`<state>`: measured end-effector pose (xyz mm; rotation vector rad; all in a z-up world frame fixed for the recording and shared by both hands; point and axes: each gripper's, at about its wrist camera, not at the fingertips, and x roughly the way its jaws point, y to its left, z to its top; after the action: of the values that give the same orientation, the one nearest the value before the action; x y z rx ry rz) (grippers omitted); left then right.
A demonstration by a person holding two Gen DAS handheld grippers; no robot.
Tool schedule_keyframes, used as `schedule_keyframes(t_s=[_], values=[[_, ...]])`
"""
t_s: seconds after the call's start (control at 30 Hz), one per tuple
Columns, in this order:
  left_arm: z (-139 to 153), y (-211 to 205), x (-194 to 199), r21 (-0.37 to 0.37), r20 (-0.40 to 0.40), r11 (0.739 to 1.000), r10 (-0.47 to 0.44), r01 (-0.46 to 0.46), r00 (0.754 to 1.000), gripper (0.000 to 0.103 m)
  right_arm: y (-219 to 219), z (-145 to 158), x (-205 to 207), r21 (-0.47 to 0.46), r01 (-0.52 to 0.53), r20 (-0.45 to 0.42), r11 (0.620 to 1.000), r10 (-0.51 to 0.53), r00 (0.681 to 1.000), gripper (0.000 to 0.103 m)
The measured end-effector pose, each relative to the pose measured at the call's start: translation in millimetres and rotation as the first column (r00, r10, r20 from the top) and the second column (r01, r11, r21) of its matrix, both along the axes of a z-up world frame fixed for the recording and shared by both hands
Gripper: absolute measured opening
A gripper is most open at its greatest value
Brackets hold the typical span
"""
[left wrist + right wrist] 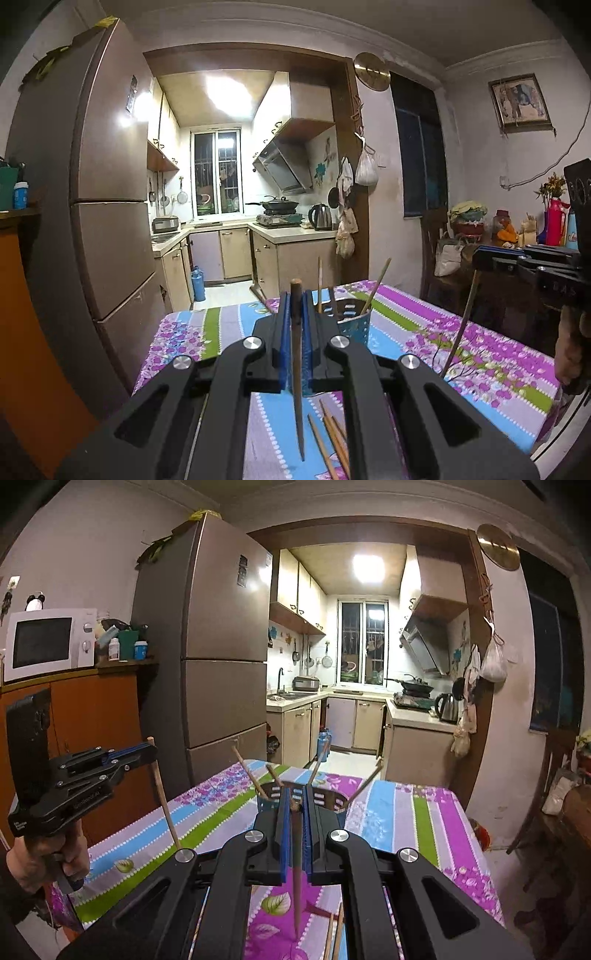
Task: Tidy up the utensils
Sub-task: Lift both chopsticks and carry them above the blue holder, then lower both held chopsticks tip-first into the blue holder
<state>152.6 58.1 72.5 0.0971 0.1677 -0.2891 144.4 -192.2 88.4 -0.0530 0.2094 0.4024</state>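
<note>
My left gripper (295, 299) is shut on a brown chopstick (296, 369) held upright above the flowered table; it also shows in the right wrist view (149, 751) with its chopstick (164, 801). My right gripper (295, 794) is shut on another brown chopstick (296, 867), seen from the left wrist view (476, 264) with its chopstick (460, 328). A perforated blue utensil holder (352, 323) stands just beyond both grippers (332, 801), with several chopsticks (245, 771) leaning in it. Loose chopsticks (328, 435) lie on the table under my left gripper.
The table has a striped floral cloth (399, 812). A tall fridge (221, 646) stands left of the kitchen doorway. An orange cabinet with a microwave (48, 642) is at the left. A chair and cluttered side table (517, 229) are at the right.
</note>
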Motion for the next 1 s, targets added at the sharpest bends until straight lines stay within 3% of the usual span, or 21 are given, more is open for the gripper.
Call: schedule_keyframes(t_s=[0.3,0.67,1.0], values=[[38.1,-15.2,4.8,0.027,0.039,1.0,-0.006,0.005,0.999,0.005,-16.1,37.0,6.5,0.031,-0.001,0.045,1.0,0.0,0.999,0.007],[90.4,-23.2,23.8,-0.009,0.079,1.0,0.015,-0.014,0.997,0.005,-19.8,89.2,28.9,0.078,-0.025,0.105,0.997,0.017,0.994,0.008],[130.4,-27.1,51.3,-0.044,0.138,0.999,0.028,-0.022,0.99,0.005,-13.7,129.2,77.9,0.087,-0.024,0.13,0.996,0.012,0.991,0.007]])
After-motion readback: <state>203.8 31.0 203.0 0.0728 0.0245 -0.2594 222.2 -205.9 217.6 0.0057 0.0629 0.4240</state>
